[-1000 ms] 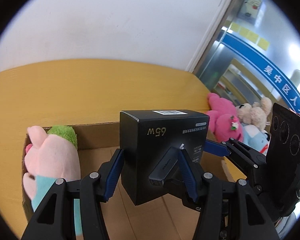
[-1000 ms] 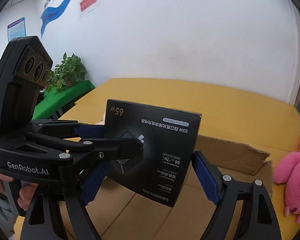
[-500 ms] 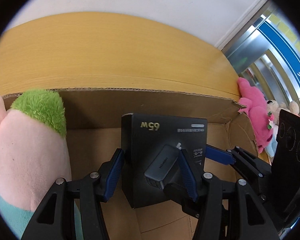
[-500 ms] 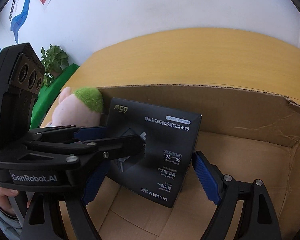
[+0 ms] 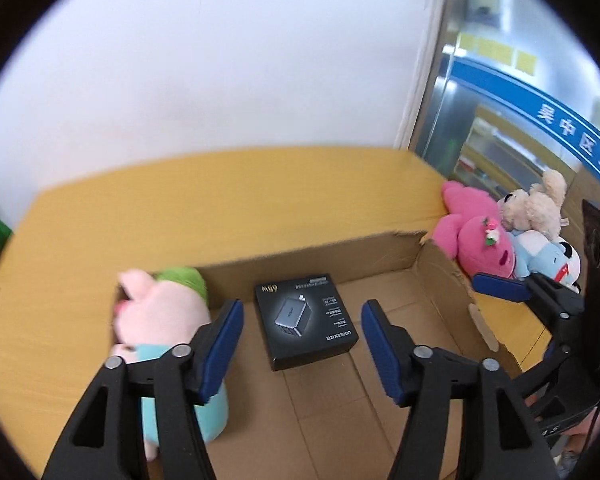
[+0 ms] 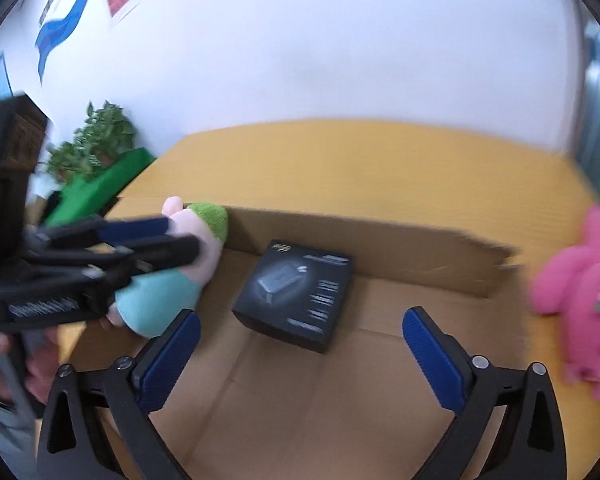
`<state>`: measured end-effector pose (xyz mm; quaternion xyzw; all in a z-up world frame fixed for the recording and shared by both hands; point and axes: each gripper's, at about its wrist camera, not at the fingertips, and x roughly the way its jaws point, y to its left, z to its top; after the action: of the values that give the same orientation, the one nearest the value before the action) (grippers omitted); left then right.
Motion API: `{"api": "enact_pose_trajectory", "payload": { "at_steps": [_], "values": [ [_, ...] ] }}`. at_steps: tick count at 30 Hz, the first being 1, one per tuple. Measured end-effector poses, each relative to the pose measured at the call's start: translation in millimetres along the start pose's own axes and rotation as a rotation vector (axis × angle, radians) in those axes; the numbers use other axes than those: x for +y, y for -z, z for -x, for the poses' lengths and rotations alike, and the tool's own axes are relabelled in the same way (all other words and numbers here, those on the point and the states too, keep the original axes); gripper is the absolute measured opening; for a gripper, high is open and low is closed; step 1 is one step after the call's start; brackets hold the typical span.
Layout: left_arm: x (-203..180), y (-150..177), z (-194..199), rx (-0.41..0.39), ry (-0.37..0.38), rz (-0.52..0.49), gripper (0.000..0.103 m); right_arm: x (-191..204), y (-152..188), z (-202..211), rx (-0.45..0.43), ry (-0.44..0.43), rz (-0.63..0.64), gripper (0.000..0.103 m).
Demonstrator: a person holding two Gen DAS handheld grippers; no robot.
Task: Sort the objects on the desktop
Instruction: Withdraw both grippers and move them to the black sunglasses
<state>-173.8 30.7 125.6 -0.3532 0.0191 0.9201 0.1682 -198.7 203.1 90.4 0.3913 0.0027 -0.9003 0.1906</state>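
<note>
Two things, the black charger box (image 5: 306, 320) and one plush pig (image 5: 160, 312), lie in the carton (image 5: 440, 268), both my grippers (image 5: 302, 320) (image 6: 300, 336) are open and empty, several plush toys (image 5: 500, 232) wait outside.

I see the black charger box (image 5: 305, 320) lying flat, printed face up, on the floor of the carton (image 5: 380, 248), near its far wall. The pink plush (image 5: 160, 316) rests in the carton's left corner, just beside the box.
</note>
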Motion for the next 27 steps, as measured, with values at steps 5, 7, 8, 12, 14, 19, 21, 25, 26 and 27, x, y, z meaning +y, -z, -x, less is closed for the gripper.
{"api": "enact_pose_trajectory", "payload": {
  "at_steps": [5, 7, 8, 12, 14, 19, 21, 25, 26, 27],
  "values": [
    [-31, 40, 97, -0.225, -0.063, -0.042, 0.082, 35, 33, 85, -0.135, 0.068, 0.038, 0.103],
    [-41, 60, 121, -0.266, -0.067, -0.034, 0.082, 46, 50, 113, -0.154, 0.094, 0.022, 0.103],
    [-45, 71, 132, -0.280, -0.069, -0.028, 0.082, 51, 54, 120, -0.169, 0.094, 0.025, 0.103],
    [-68, 107, 164, -0.296, -0.065, -0.025, 0.082, 67, 83, 166, -0.241, 0.151, 0.046, 0.103],
    [-75, 123, 175, -0.292, -0.077, -0.026, 0.082, 71, 95, 183, -0.258, 0.163, 0.055, 0.103],
    [-89, 153, 186, -0.264, -0.108, 0.020, 0.082, 85, 120, 210, -0.272, 0.184, 0.077, 0.103],
    [-91, 164, 192, -0.261, -0.098, 0.048, 0.082, 90, 130, 218, -0.271, 0.170, 0.084, 0.103],
    [-96, 179, 200, -0.248, -0.091, 0.073, 0.082, 95, 150, 228, -0.267, 0.157, 0.089, 0.103],
    [-96, 181, 201, -0.243, -0.094, 0.073, 0.082, 95, 154, 230, -0.268, 0.155, 0.085, 0.103],
    [-97, 183, 202, -0.239, -0.096, 0.072, 0.082, 94, 161, 231, -0.264, 0.159, 0.069, 0.103]
  ]
}}
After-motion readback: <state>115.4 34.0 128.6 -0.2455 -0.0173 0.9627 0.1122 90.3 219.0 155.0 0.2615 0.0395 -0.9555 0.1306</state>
